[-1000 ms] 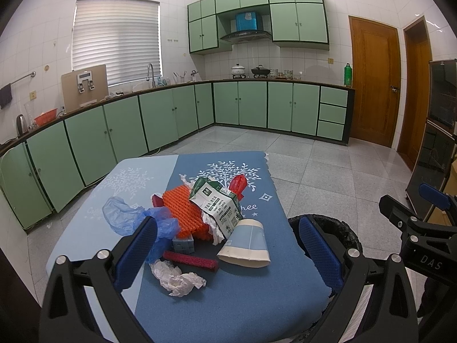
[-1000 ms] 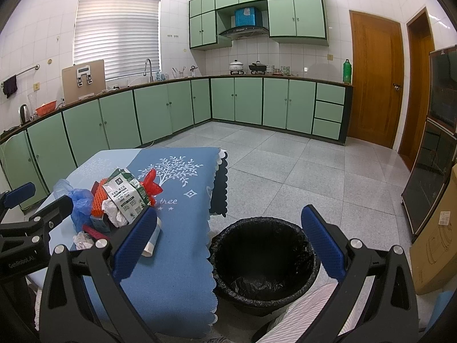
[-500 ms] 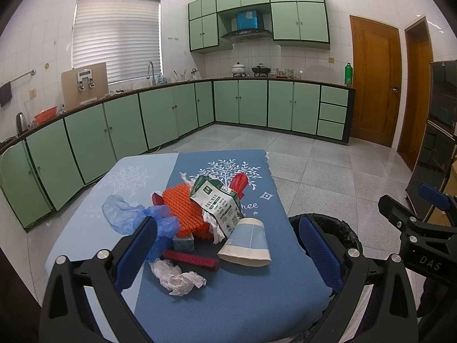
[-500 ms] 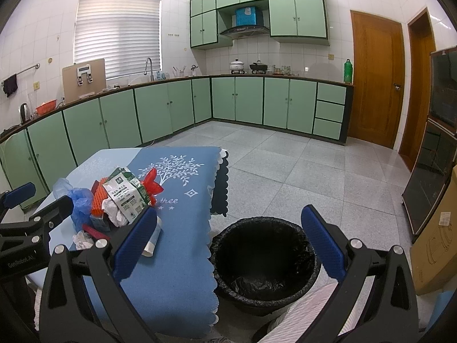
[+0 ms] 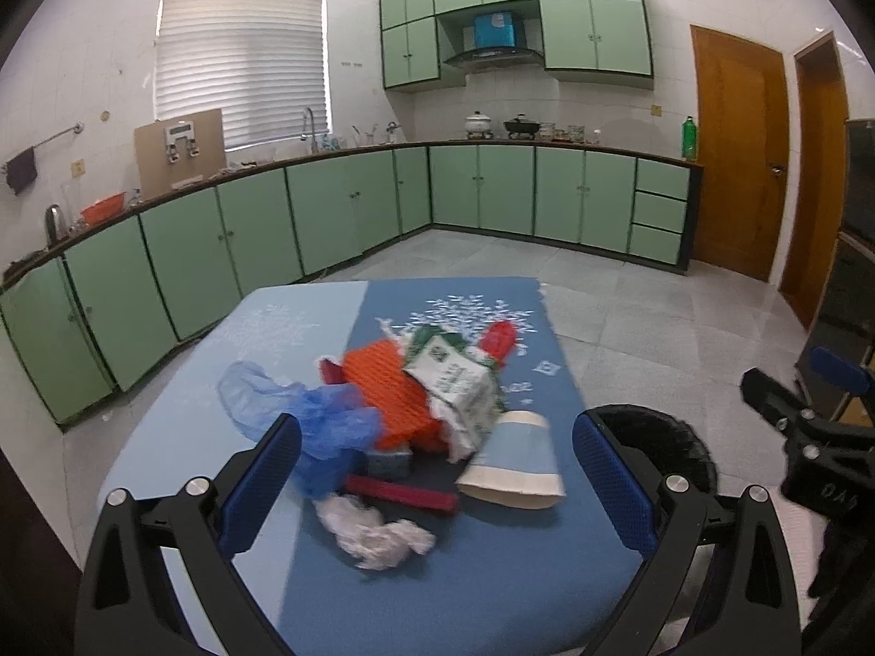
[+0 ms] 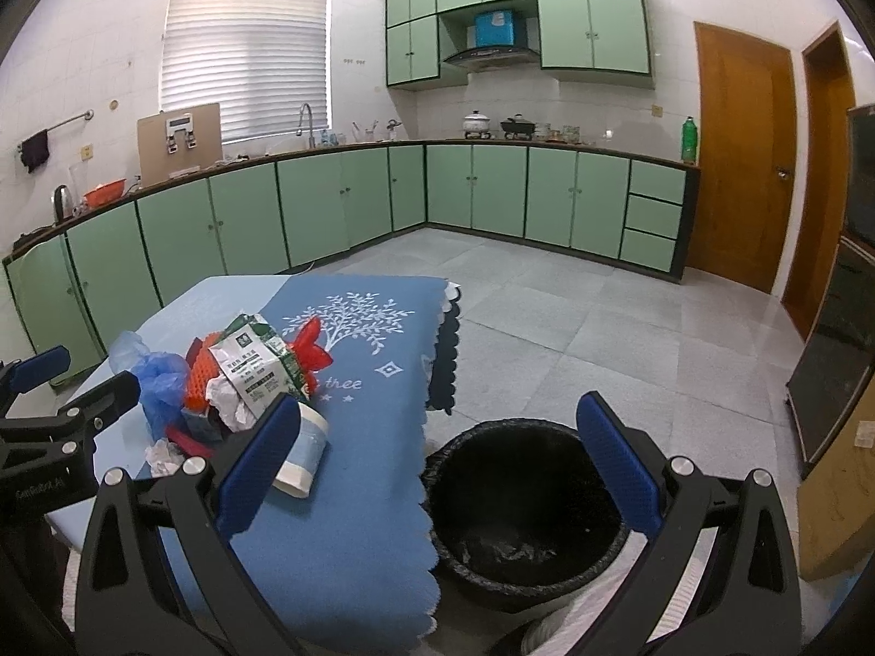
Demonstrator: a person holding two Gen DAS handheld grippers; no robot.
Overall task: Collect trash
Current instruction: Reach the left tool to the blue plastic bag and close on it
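Observation:
A pile of trash lies on the blue tablecloth [image 5: 492,574]: a tipped paper cup [image 5: 517,462], a white-green carton [image 5: 456,385], orange mesh [image 5: 391,391], a blue plastic bag [image 5: 306,415], a red strip [image 5: 402,493] and crumpled tissue [image 5: 377,533]. My left gripper [image 5: 437,484] is open and empty, hovering just short of the pile. My right gripper [image 6: 437,470] is open and empty above the black-lined bin [image 6: 525,497], which stands on the floor right of the table. The pile also shows in the right wrist view [image 6: 240,382].
Green cabinets [image 5: 328,208] run along the left and far walls. Wooden doors [image 5: 738,147] stand at the right. A dark appliance [image 6: 842,361] and a cardboard box [image 6: 836,497] are near the bin on the right. Tiled floor [image 6: 574,317] lies beyond the table.
Both grippers have shifted slightly; the left wrist view has drifted a little and is blurred. Nothing was taken hold of and the trash has not moved.

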